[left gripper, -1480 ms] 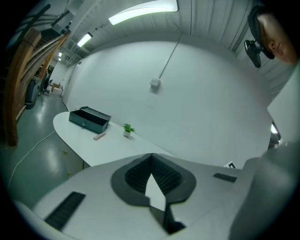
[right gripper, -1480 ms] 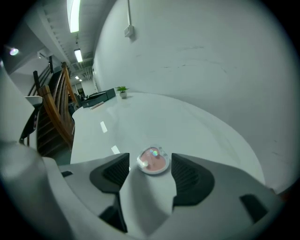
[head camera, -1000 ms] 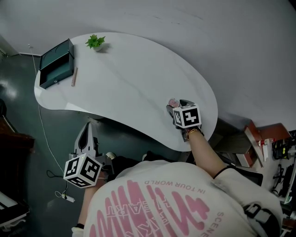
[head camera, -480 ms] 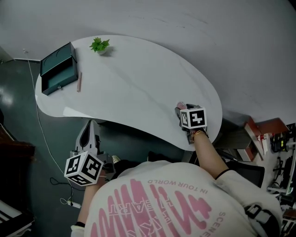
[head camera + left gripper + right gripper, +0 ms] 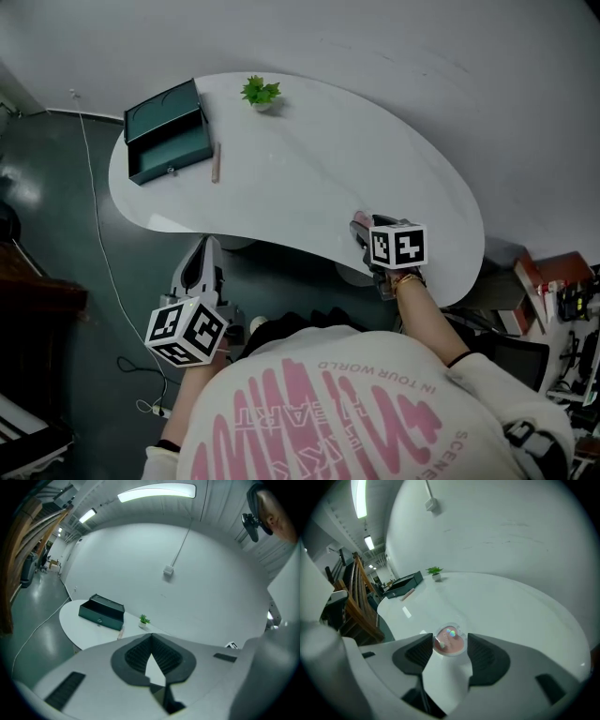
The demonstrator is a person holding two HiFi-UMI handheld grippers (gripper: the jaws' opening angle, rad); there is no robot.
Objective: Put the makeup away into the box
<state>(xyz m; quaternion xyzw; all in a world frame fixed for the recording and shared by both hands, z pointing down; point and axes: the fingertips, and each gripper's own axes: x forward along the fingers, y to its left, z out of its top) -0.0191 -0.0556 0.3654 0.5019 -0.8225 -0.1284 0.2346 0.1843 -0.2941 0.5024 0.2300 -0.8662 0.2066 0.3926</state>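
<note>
A round clear compact with pink powder (image 5: 449, 641) sits between the pads of my right gripper (image 5: 450, 643), which has just been closing and is now shut on it. From the head view this gripper (image 5: 360, 228) hangs over the white table (image 5: 309, 159) near its front edge, right of the middle. An open dark teal box (image 5: 167, 141) stands at the table's far left end, with a pink pencil (image 5: 215, 161) lying beside it. My left gripper (image 5: 208, 247) is shut and empty, below the table's front edge over the floor; its own view has the box (image 5: 101, 612) ahead.
A small green plant (image 5: 260, 92) in a white pot stands at the table's back edge, right of the box. A cable (image 5: 98, 244) runs over the dark floor at the left. Cluttered shelves with red items (image 5: 553, 281) are at the far right.
The right gripper has carried the compact leftward along the table's front, away from its right end. The left gripper has moved toward the table. The head view has swung, shifting the table rightward.
</note>
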